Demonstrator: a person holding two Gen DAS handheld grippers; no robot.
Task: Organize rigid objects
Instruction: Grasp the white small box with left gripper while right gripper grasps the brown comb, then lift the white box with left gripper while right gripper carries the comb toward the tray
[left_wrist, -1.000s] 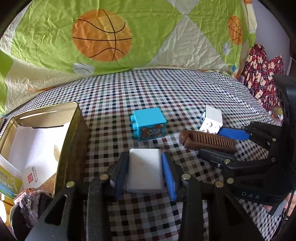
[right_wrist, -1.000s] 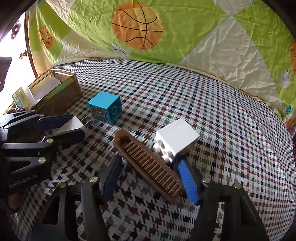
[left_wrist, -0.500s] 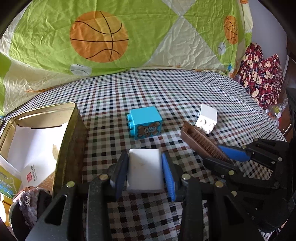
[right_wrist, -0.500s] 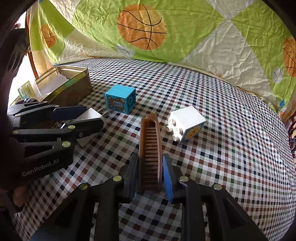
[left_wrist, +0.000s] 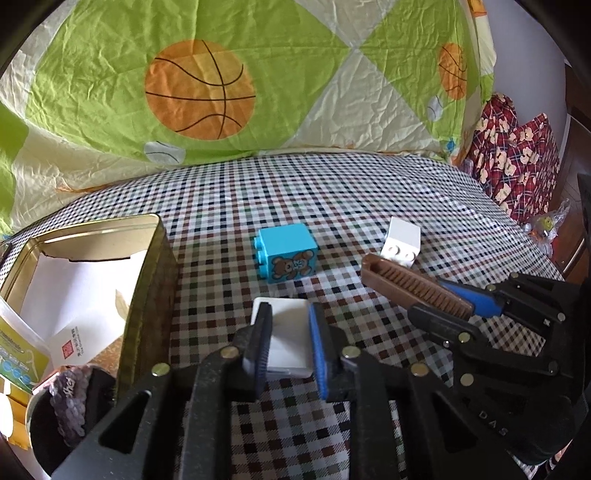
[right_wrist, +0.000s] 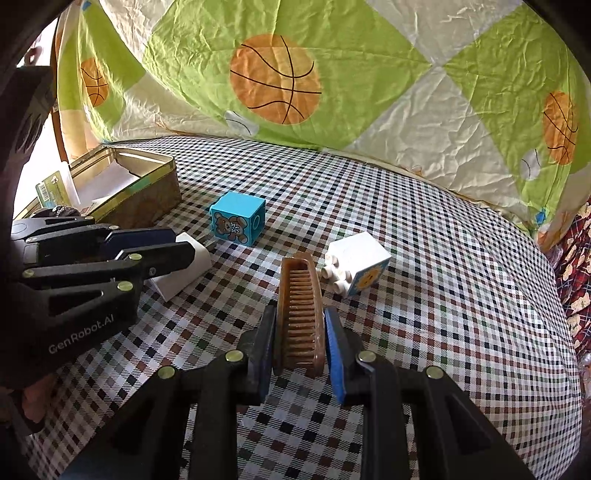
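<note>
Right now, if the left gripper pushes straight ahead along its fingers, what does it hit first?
Probably the blue bear block, lying just beyond the white charger clamped in the left gripper; depth is uncertain.

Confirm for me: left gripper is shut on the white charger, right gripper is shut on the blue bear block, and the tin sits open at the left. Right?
Not quite. The right gripper is shut on the brown comb, as the right wrist view shows; the blue bear block lies free on the cloth. The left gripper does clamp the white charger, and the tin is open.

right gripper (right_wrist: 300, 345) clamps the brown comb (right_wrist: 300, 317) (teeth up); white block (right_wrist: 357, 263) beside.
</note>
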